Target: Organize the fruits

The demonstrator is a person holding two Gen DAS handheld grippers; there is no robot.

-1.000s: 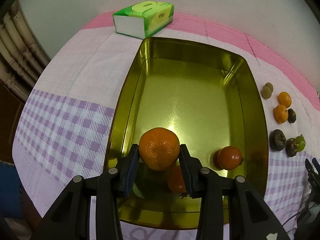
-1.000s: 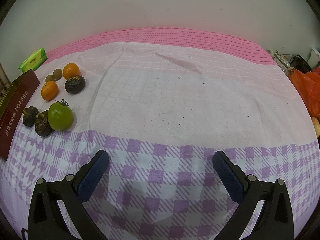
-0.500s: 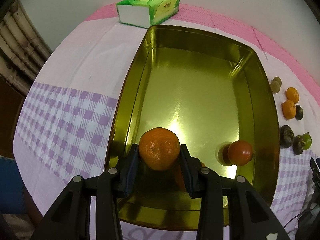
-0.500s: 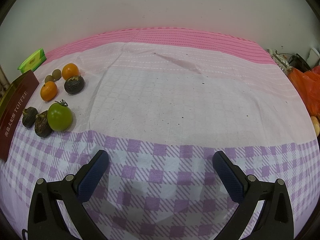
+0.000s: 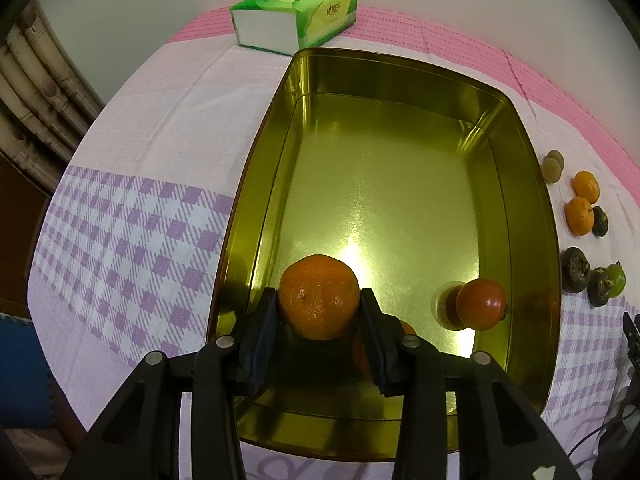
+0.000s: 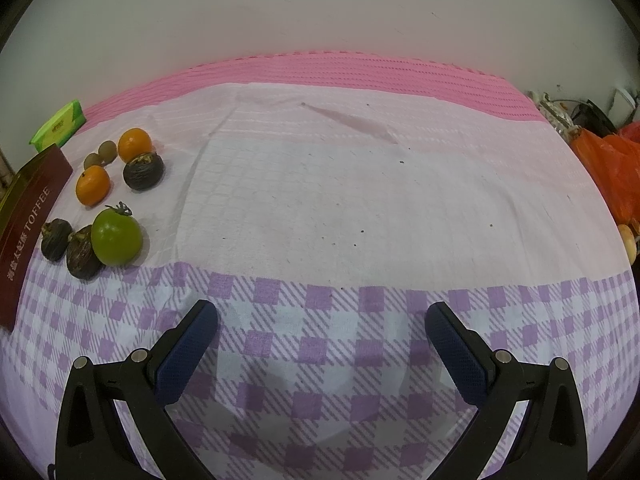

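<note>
Orange (image 5: 319,297) clamped between the two pads of the left tongs (image 5: 319,312), jaws narrowed to its width and pressing on opposite sides near its middle. Held over the near end of the gold tin (image 5: 256,184), a little left of centre, seemingly just above the floor, though whether touching cannot be told. Likely light, roundish and firm, with a pebbled, slightly giving peel: not slippery against padded fingers, but bruisable if squeezed hard, and prone to roll once released on the glossy metal. Best taken across the widest part, as here, with pads level and opposed. Red tomato (image 5: 481,304) already inside the tin, to the right of the orange, near the right wall; thin-skinned and softer by the look, so gentler pressure wanted there. A further orange shape showing behind the right finger, fruit or reflection hard to say. Right tongs (image 6: 321,326) spread wide and empty above the checked cloth (image 6: 320,208). Remaining fruit well to their far left beside the tin: green tomato (image 6: 116,236), two small oranges (image 6: 93,185), several dark wrinkled fruits (image 6: 143,170) and two small brownish ones (image 6: 100,154). Tissue pack (image 5: 294,14) just beyond the tin's far left corner.
</note>
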